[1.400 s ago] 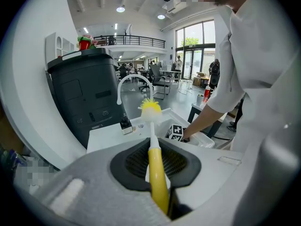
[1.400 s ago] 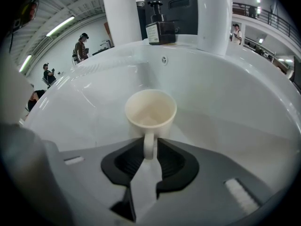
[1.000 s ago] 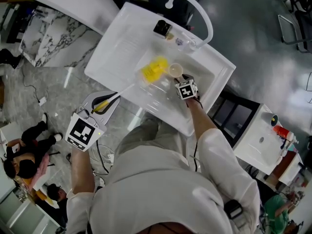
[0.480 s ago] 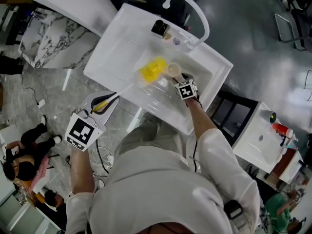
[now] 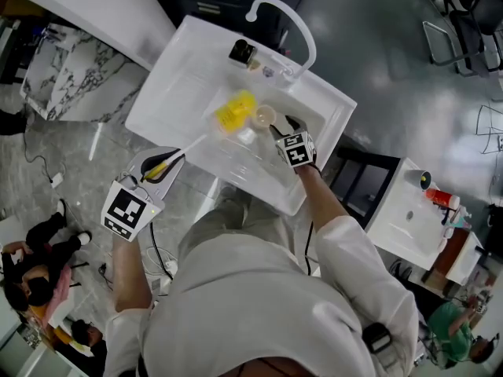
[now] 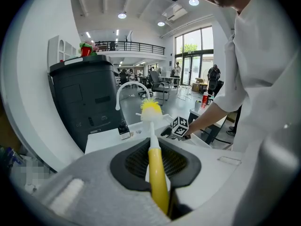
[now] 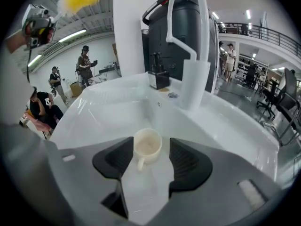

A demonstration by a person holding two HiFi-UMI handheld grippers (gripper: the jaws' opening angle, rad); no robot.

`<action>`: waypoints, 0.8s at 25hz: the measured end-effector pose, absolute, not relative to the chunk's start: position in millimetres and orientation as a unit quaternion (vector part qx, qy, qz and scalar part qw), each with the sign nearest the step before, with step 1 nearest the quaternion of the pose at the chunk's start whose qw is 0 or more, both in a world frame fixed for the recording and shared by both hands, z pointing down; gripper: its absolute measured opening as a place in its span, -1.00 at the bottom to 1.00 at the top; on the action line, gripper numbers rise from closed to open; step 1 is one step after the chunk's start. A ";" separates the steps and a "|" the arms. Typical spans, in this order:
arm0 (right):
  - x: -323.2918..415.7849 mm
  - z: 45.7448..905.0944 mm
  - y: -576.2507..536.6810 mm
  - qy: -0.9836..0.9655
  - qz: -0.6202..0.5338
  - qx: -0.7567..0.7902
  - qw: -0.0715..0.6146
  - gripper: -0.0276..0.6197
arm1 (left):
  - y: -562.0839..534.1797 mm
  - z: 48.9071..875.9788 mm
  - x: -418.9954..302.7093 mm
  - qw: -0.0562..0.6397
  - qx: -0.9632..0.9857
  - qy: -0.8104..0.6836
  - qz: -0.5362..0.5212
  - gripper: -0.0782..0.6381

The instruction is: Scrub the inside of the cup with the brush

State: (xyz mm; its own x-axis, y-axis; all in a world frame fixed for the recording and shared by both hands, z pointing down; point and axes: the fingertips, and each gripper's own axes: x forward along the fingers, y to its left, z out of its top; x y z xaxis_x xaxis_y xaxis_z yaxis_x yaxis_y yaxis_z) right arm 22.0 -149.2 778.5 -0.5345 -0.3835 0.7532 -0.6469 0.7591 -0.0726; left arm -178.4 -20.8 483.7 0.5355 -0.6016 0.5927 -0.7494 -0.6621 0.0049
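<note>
Cup is sitting upright on the sink floor between the spread jaws of the right gripper, its pads not pressing it; that arm is reaching straight forward. The left gripper, held back beside the body, is pinching the brush handle, bristles raised over the basin.

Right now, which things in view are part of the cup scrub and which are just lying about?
Job: cup in the sink; yellow brush in the left hand-held gripper.
Lying about: small black object on the sink ledge; faucet.
</note>
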 end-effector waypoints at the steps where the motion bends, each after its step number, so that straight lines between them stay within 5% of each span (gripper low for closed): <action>1: 22.9 767.4 -151.2 -0.862 0.167 0.303 0.371 -0.17 | -21.7 482.6 -177.5 0.129 0.868 -0.389 0.281 -0.66; 20: 46.7 532.7 -144.8 -0.918 0.043 0.333 0.213 -0.18 | -31.7 459.8 -163.0 0.119 0.877 -0.394 0.247 -0.66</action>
State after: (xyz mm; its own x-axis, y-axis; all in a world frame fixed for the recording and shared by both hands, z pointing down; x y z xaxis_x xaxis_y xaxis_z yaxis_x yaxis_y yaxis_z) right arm 46.7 -144.8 532.7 -0.6878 -0.5920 0.4200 -0.6291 0.7749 0.0620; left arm -163.0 -31.7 459.8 0.5671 -0.6325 0.5275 -0.7505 -0.6607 0.0148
